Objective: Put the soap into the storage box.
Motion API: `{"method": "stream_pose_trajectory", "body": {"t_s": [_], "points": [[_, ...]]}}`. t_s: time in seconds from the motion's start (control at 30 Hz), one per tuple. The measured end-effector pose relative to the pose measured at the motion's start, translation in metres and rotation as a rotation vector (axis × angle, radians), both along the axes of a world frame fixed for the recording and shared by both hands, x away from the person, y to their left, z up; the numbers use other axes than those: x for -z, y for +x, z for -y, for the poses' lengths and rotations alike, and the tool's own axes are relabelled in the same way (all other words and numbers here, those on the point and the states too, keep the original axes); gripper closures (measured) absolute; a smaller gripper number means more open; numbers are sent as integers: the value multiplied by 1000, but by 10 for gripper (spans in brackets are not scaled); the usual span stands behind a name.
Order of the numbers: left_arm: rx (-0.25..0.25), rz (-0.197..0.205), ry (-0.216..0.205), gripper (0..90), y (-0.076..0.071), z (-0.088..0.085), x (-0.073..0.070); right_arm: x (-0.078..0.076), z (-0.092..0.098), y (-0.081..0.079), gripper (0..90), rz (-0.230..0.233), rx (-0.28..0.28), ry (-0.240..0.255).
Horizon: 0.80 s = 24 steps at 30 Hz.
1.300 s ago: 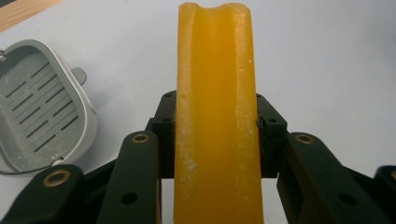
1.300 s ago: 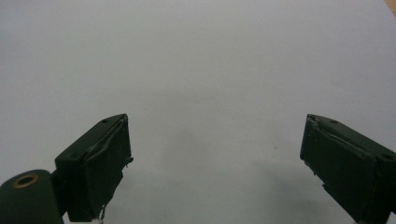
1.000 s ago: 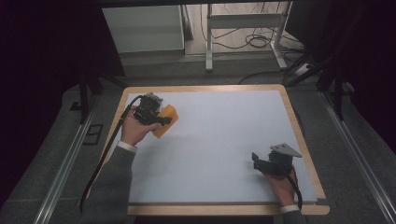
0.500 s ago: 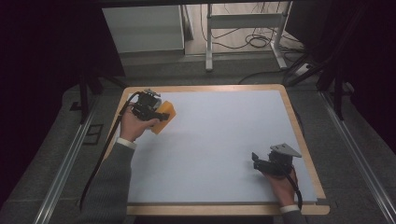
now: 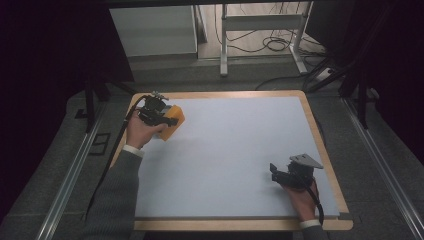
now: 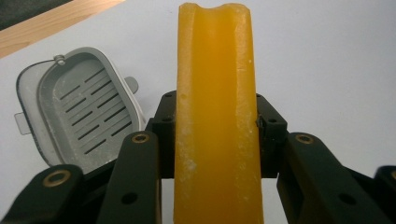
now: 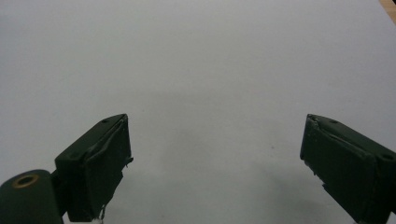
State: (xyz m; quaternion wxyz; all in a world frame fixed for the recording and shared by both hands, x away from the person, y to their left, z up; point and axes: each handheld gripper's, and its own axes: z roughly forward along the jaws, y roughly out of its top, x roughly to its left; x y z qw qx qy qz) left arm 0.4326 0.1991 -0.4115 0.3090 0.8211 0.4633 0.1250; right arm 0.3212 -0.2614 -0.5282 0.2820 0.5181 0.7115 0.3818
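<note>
Currently yellow soap bar (image 6: 217,116) clamped edge-on in left gripper (image 6: 217,154), held near table's (image 5: 240,150) far-left corner. Right gripper (image 7: 217,158) idle, jaws wide apart, nothing between. Bar best lowered level and centred over grey slotted soap dish (image 6: 79,105) before release. Dish seen in left gripper view; in high view probably hidden behind hand.

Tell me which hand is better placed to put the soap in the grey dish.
Left. The left gripper is already shut on the yellow soap bar, beside the grey soap dish. The right gripper is open, far across the table.
</note>
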Motion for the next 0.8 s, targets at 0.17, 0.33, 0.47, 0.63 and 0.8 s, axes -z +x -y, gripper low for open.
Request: {"method": "stream_pose_trajectory", "body": {"t_s": [0.17, 0.33, 0.47, 0.63, 0.8], "points": [[-14, 2, -4, 614, 3, -3, -2, 0, 0, 0, 90, 0, 0, 1], [-14, -6, 0, 614, 8, -4, -3, 0, 0, 0, 89, 1, 0, 0], [-26, -7, -4, 614, 11, -6, -2, 0, 0, 0, 90, 1, -1, -1], [-37, -8, -7, 614, 15, -8, -2, 0, 0, 0, 90, 0, 0, -2], [-50, -7, -10, 614, 19, -11, -3, 0, 0, 0, 90, 0, 0, 0]]}}
